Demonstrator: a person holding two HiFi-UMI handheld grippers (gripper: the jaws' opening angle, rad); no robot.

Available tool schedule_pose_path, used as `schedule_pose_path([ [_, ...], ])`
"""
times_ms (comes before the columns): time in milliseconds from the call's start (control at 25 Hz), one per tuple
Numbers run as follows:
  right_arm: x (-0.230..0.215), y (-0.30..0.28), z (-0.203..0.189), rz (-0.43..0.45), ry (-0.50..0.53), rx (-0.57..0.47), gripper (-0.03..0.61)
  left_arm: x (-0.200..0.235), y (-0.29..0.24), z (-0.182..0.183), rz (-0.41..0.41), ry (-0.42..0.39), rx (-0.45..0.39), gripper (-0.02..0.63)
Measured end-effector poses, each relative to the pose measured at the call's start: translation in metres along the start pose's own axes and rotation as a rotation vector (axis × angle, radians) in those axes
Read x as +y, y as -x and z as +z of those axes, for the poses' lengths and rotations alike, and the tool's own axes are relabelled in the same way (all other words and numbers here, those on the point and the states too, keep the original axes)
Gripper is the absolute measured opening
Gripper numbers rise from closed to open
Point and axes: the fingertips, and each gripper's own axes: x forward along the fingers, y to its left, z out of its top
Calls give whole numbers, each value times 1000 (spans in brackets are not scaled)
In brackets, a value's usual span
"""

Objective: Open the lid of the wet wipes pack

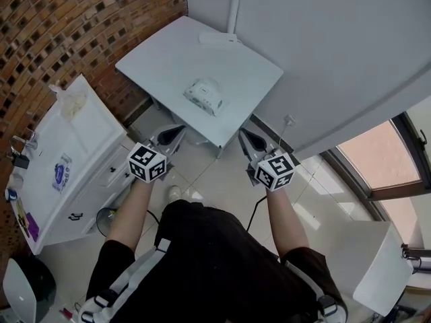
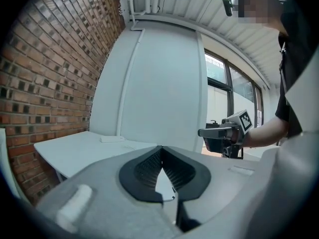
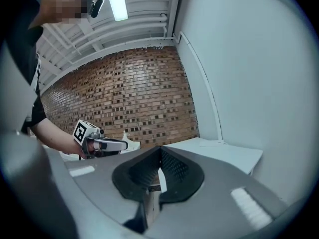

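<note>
On the white table [image 1: 161,66] lies a pale wet wipes pack [image 1: 205,96].

A brick wall [image 1: 81,25] backs the white sink unit [image 1: 94,130] and its tap [image 1: 23,142] on your left. Ahead of you stands a white counter [image 1: 161,62], a flat white box [image 1: 217,38] at its far edge.

Wet wipes pack [image 1: 205,95]: white, faint green print.
Table [image 1: 168,59]: plain pale grey-white.
Brick wall [image 1: 67,25]: red-brown mixed with dark bricks, pale mortar lines.
Left gripper [image 1: 176,132] and right gripper [image 1: 244,136]: grey bodies, black ribbed pads [image 2: 144,171], cubes [image 1: 147,163] with black-and-white square markers.
Side cabinet [image 1: 94,123]: white. Flat packet [image 1: 61,172] on it: blue and white.
Shirt [image 1: 215,254]: black.
</note>
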Motion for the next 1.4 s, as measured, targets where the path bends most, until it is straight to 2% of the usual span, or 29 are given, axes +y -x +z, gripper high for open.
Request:
schedule_pose_path([
  [200, 16, 12, 17, -47, 6, -71, 6, 8, 24, 33, 9, 63, -129, 2],
  [320, 27, 15, 20, -93, -5, -103, 6, 13, 47, 45, 8, 42, -167, 2],
  [680, 65, -1, 23, -186, -20, -153, 5, 43, 94, 60, -21, 11, -194, 2],
  [1120, 89, -21, 20, -198, 7, -135, 5, 42, 99, 54, -72, -9, -194, 2],
  [1400, 89, -20, 17, -201, 14, -119, 5, 39, 98, 46, -76, 11, -200, 1],
])
